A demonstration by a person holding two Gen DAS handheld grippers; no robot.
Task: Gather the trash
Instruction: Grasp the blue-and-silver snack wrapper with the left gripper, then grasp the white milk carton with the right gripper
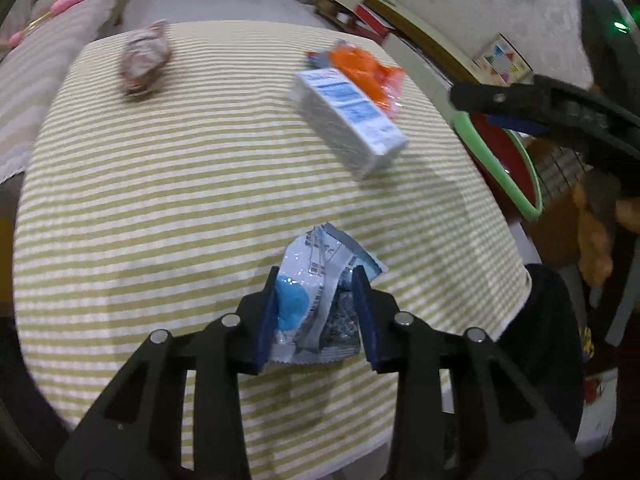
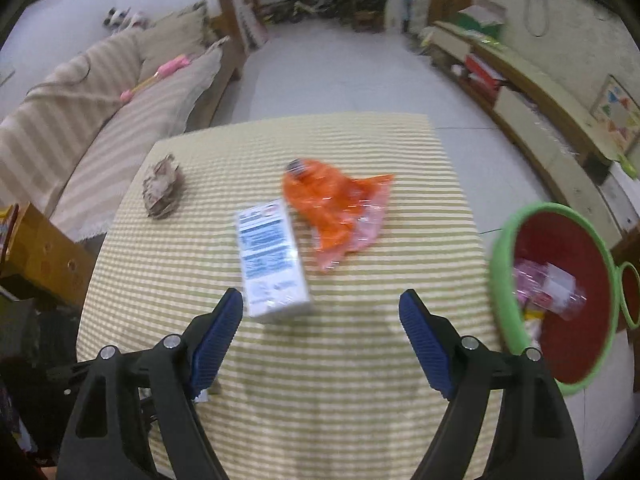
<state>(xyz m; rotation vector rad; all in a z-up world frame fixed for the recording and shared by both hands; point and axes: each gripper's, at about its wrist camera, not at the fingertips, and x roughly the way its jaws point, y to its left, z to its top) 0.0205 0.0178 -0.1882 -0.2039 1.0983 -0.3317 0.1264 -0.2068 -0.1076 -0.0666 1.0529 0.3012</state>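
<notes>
Your right gripper [image 2: 320, 324] hangs wide apart just short of the white carton [image 2: 270, 258]; beyond the carton lies the orange bag [image 2: 334, 210], right of it the green-rimmed bin [image 2: 500, 280].

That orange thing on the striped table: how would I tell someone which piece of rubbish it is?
Start at the table with the striped cloth. Near its far side, towards the green-rimmed bin, lies a crumpled orange plastic bag, beside the far end of a white and blue box. It is the only bright orange, see-through item; the brownish wad sits apart.
</notes>
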